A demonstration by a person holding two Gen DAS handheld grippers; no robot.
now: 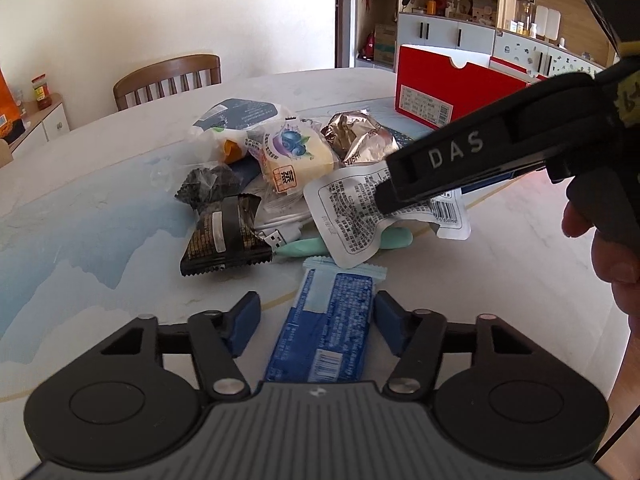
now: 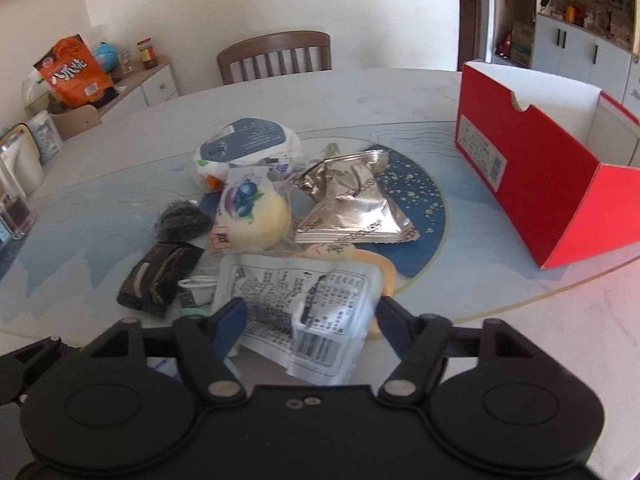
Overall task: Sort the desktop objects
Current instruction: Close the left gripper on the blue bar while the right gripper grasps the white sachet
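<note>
The white printed pouch [image 2: 304,312] lies at the near edge of the pile on the table [image 2: 400,96], between the spread fingers of the right gripper [image 2: 310,326], which straddle it without visibly pinching. The left gripper [image 1: 318,322], also spread, straddles a blue wrapper [image 1: 324,328] whose long axis runs along its fingers. The red box [image 2: 532,176] stands off to the right, nearer the right gripper.

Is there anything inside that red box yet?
No. In the right wrist view the red box stands open, and the part of its white inside that shows holds nothing.
</note>
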